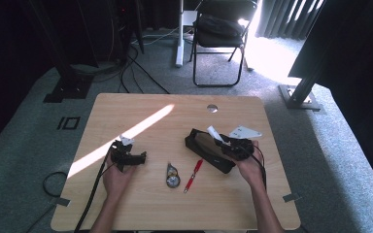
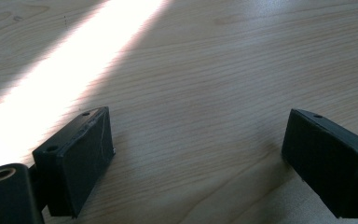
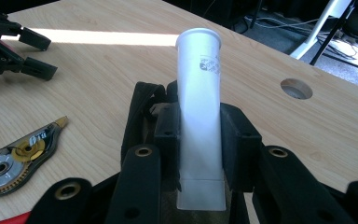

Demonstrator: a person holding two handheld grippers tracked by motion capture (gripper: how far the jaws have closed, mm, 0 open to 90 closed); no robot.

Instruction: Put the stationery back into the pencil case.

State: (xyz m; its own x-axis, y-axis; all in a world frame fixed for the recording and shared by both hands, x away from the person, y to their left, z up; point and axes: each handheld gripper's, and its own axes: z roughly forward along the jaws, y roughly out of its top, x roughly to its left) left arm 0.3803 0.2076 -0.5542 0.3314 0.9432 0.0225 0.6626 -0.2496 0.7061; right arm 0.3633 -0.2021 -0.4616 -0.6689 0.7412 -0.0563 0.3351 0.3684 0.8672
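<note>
My right gripper [image 3: 200, 128] is shut on a white plastic tube [image 3: 199, 60], which stands up between the jaws with its flat crimped end nearest the camera. Under it lies a black pencil case [image 3: 140, 112]. From above, the right gripper [image 1: 223, 141] hovers over the case [image 1: 206, 151], and the tube [image 1: 212, 131] pokes out towards the far left. My left gripper [image 2: 196, 158] rests low over bare wood, open, with nothing between its jaws. In the high view the left gripper [image 1: 128, 150] sits at the table's left.
A correction tape roller [image 1: 173, 177] and a red pen [image 1: 193, 175] lie between the two hands near the front. A round cable hole [image 1: 212, 108] marks the table's far edge. A bright sun stripe [image 1: 126, 133] crosses the tabletop. A folding chair [image 1: 221, 34] stands beyond the table.
</note>
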